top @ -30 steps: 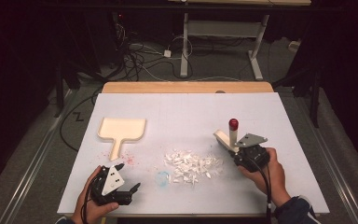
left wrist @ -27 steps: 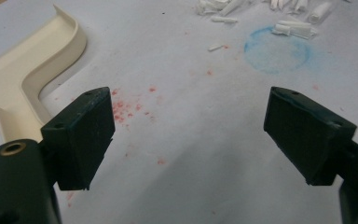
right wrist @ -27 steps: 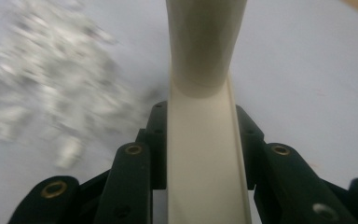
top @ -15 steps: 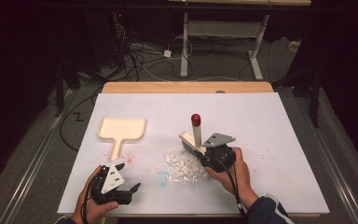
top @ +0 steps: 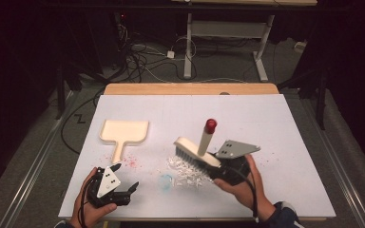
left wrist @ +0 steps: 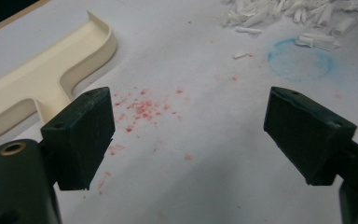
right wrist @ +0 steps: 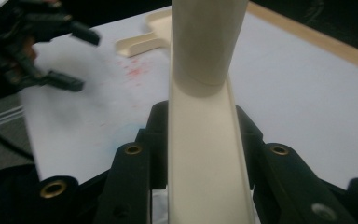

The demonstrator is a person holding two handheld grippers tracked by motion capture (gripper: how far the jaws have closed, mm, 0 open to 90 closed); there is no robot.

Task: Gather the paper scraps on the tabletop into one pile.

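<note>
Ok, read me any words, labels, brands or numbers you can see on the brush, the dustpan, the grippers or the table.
None can be read.
Brush, held in the right gripper: plain cream, red knob, no lettering.
Dustpan: plain cream, no mark.
Left gripper: its grey plate has dark dots, no text.
Table sheet: red specks and a blue ring stain, no writing.

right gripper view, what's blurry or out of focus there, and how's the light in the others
Right gripper view: the brush is soft, too close; the left gripper is smeared. Left gripper view: red specks sharp. High view: table lit, surroundings dark.
</note>
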